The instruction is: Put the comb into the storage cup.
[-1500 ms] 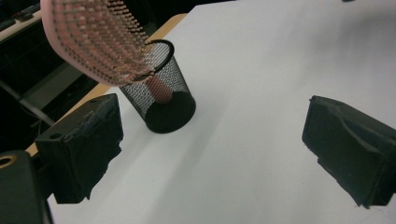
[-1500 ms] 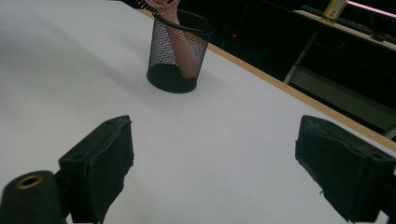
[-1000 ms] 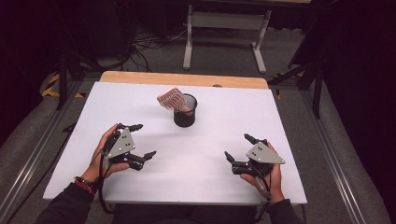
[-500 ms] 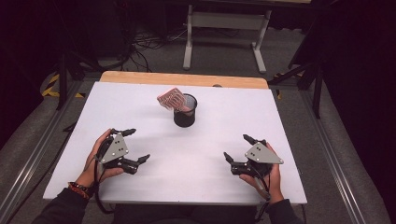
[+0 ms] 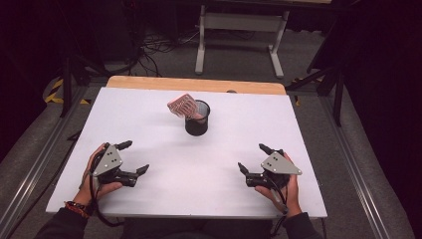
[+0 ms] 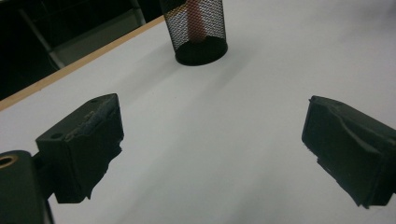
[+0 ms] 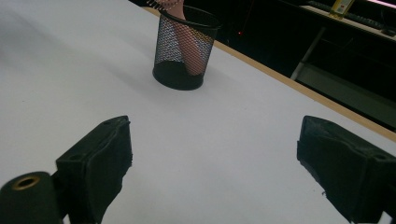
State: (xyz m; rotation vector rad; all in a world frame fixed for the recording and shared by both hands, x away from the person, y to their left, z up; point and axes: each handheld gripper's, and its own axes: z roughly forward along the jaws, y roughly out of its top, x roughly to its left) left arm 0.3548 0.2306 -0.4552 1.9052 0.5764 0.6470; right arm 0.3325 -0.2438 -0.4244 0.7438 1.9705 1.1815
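Item 1, near edge: left hand-held gripper [image 5: 133, 157], held in a hand at about 8 o'clock on the white tabletop [image 5: 149, 114]. Jaws spread wide, nothing between them; in the left gripper view both black jaws stand far apart over bare white surface.

Item 2, near edge: right hand-held gripper [image 5: 252, 158], held in a hand at about 4 o'clock. Jaws likewise spread wide and empty; grey three-cornered plate on top. Well apart from the left hand-held gripper.

Item 3, farther in: black mesh cup [image 5: 197, 118], upright, standing around 12 o'clock from the midpoint between the two hand-held grippers, well apart from both. The right gripper view shows its round dark base flat on the tabletop.

Item 4, inside the cup: pink comb-like piece [image 5: 181, 105], handle down in the cup, toothed head tilted out over the rim toward 10 o'clock.

Item 5, far edge: wooden strip [image 5: 194, 84] bordering the tabletop at 12 o'clock.
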